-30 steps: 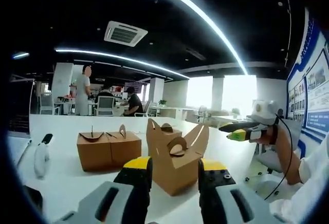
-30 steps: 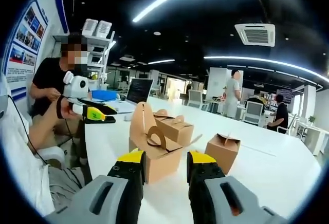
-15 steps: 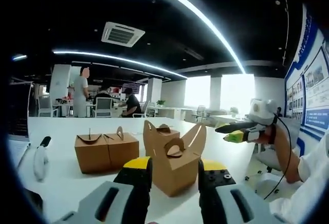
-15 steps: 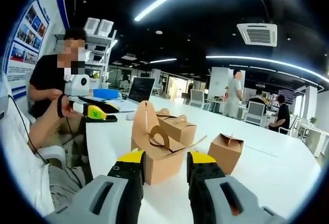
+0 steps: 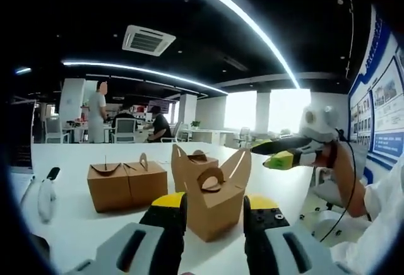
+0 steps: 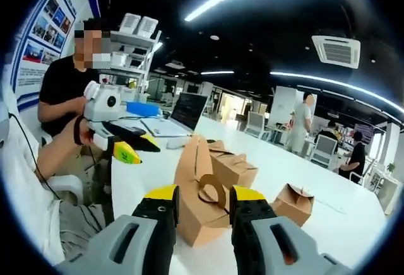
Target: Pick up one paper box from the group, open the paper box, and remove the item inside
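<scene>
One paper box (image 5: 211, 202) with its top flaps spread open sits on the white surface (image 5: 76, 224), right in front of the left gripper (image 5: 211, 215), whose jaws are parted with nothing in them. Right gripper (image 6: 197, 215) faces the same box from the other side, jaws parted and empty too. More closed boxes (image 5: 126, 183) sit just beside it, and a laptop (image 6: 186, 112) is further back.

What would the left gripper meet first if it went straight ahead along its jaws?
Probably the open paper box with raised flaps, standing on the table straight ahead of the left gripper. The gap between them is hard to judge.
</scene>
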Motion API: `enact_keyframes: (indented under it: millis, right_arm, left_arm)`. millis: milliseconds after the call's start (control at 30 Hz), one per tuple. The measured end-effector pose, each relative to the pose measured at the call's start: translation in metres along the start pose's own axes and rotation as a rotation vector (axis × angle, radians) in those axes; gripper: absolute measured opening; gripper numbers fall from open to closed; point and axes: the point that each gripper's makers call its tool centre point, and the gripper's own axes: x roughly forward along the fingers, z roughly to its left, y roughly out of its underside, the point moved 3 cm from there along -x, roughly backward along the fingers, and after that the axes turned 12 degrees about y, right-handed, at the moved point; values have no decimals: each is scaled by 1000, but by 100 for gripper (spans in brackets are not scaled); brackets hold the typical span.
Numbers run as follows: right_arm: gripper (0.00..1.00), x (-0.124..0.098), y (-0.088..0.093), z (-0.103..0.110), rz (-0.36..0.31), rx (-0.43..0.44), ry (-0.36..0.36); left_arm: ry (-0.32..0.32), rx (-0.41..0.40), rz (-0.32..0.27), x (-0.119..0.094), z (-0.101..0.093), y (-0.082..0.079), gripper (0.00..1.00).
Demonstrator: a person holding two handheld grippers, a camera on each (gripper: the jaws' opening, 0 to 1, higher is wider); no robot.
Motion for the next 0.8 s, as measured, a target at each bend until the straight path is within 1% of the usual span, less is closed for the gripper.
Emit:
enact_keyframes:
  millis: [233,467,600,733,800]
  right_arm:
    - [33,14,-4,3,16,-21,-15]
    - [33,25,-2,0,51,-47,-27]
    - [33,31,4,-1,79,-63,-30]
    - [32,37,10,0,109,-76,-46]
    - [32,38,13,4,120,-80,-61]
  left_arm:
    - [-1,6,-2,-1,-1,-2,37]
    - [0,10,15,3,1,1,37]
    - [4,7,22,6,1,4,37]
    - [8,5,27,7,0,6,37]
    - [10,4,26,7,0,6,37]
